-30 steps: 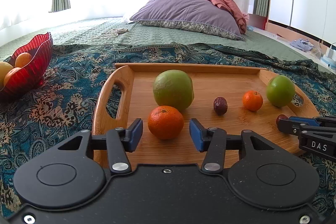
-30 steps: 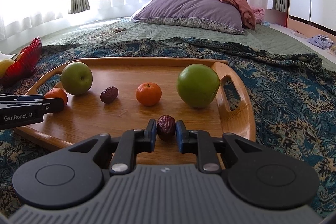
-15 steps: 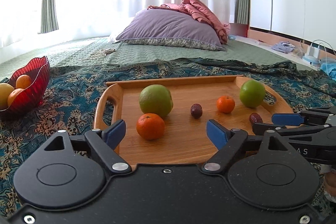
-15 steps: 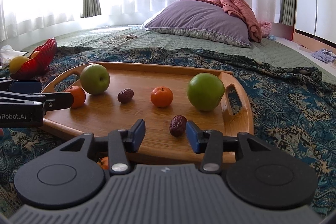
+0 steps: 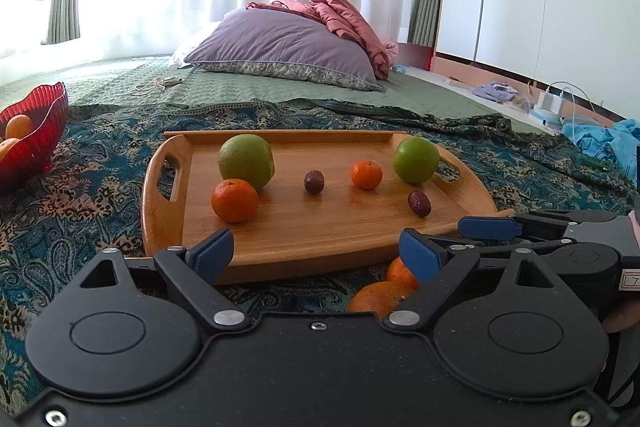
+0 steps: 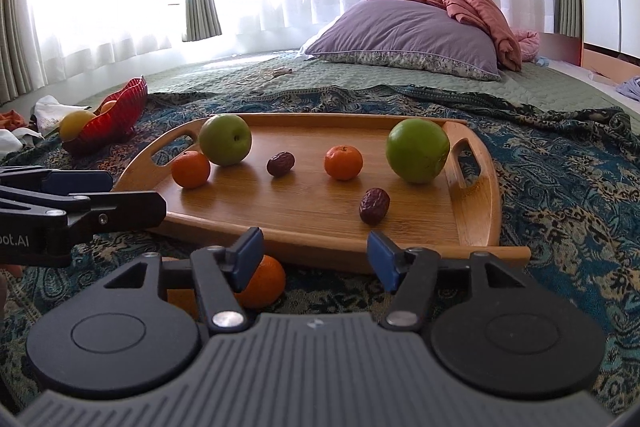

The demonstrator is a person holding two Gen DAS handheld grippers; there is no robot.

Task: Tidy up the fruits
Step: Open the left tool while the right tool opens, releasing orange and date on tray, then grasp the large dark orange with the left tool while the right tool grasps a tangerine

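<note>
I am holding my left gripper (image 5: pixel 316 253) and right gripper (image 6: pixel 316 255) just short of the tray (image 6: pixel 476 223), jaws just opening wide, gripping nothing; six fruits are sitting on the tray.

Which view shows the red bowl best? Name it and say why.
The right wrist view: the red bowl sits whole on the patterned cloth, left of the wooden tray, with a yellow fruit visible at its rim. In the left wrist view the red bowl is cut off by the picture's left edge.
</note>
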